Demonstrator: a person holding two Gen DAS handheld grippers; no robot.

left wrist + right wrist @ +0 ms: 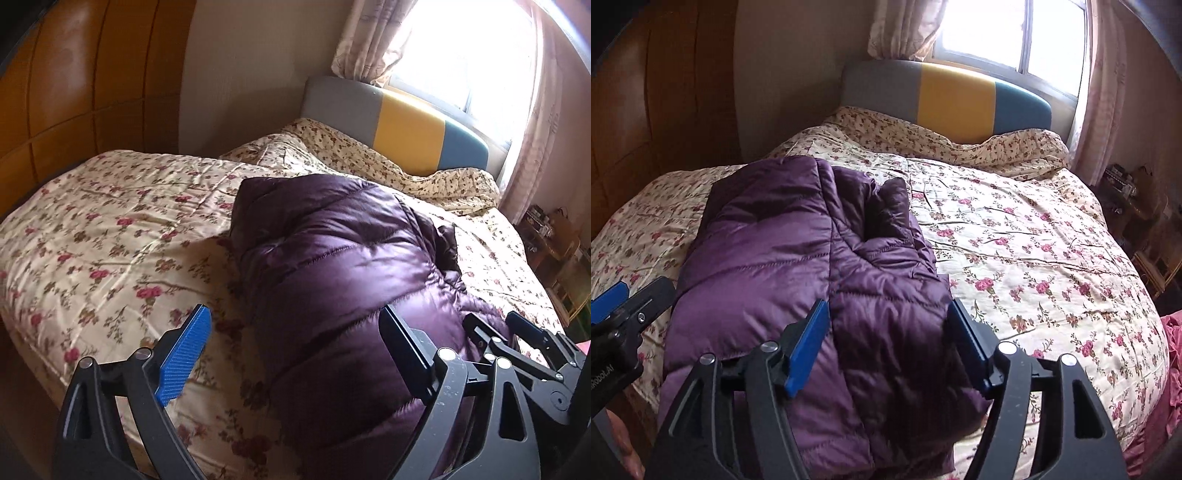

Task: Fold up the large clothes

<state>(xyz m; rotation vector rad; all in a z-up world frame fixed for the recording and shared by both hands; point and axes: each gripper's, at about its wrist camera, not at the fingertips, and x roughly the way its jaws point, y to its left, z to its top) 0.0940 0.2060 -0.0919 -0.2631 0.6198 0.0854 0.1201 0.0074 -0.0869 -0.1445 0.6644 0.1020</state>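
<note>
A shiny purple quilted down jacket lies folded lengthwise on the floral bedspread; it also shows in the right wrist view. My left gripper is open and empty, hovering above the jacket's near left edge. My right gripper is open and empty above the jacket's near right part; it also shows at the lower right of the left wrist view. The left gripper shows at the left edge of the right wrist view.
The bed has a grey, yellow and blue headboard under a bright window with curtains. A wooden wardrobe stands left. A cluttered low shelf sits right of the bed. Pink cloth lies at the right edge.
</note>
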